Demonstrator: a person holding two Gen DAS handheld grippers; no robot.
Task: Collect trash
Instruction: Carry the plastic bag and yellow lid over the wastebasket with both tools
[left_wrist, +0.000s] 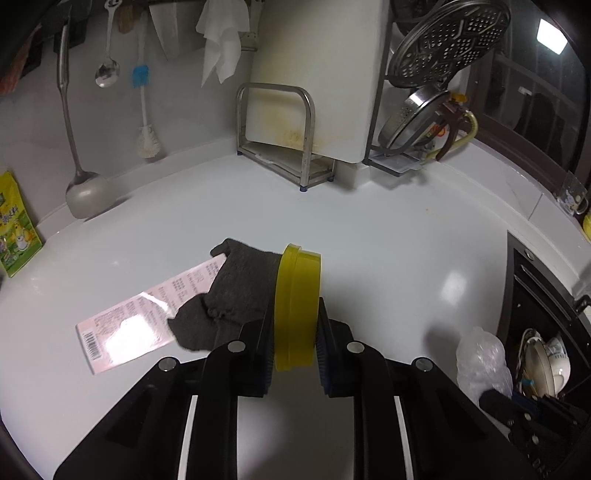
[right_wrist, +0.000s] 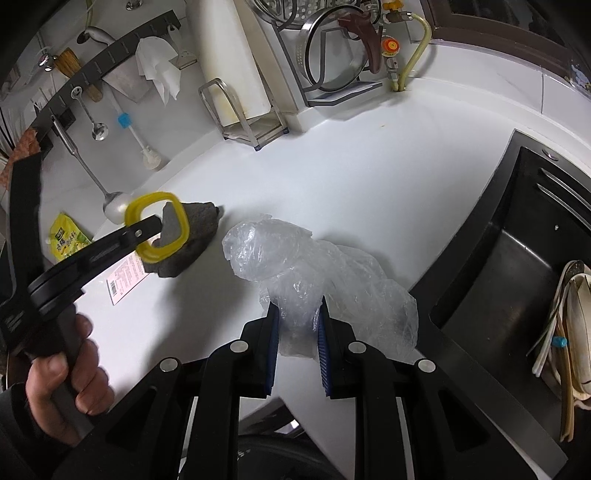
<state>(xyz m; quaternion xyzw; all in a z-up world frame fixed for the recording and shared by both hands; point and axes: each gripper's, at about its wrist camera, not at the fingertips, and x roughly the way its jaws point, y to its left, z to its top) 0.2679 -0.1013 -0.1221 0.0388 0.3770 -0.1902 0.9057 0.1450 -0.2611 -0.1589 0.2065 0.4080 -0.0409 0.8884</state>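
My left gripper (left_wrist: 296, 314) is shut on a yellow plastic lid ring (left_wrist: 298, 295), gripped edge-on between the pads. From the right wrist view the left gripper (right_wrist: 155, 223) holds the rounded-square yellow ring (right_wrist: 157, 225) just over a dark grey sponge (right_wrist: 192, 236). My right gripper (right_wrist: 297, 310) is shut on a crumpled clear plastic bag (right_wrist: 314, 266), whose bulk spreads over the white counter (right_wrist: 351, 177). Beside the sponge (left_wrist: 229, 291) lies a pink printed label (left_wrist: 136, 321). The bag (left_wrist: 480, 362) also shows low on the right in the left wrist view.
A dark sink (right_wrist: 498, 277) with stacked dishes (right_wrist: 569, 325) lies to the right. A metal rack with a white cutting board (left_wrist: 277, 136), hanging utensils (left_wrist: 107, 70) and a ladle (left_wrist: 85, 195) line the back wall. A yellow-green packet (left_wrist: 14, 229) stands at the left. A person's hand (right_wrist: 66, 376) holds the left gripper.
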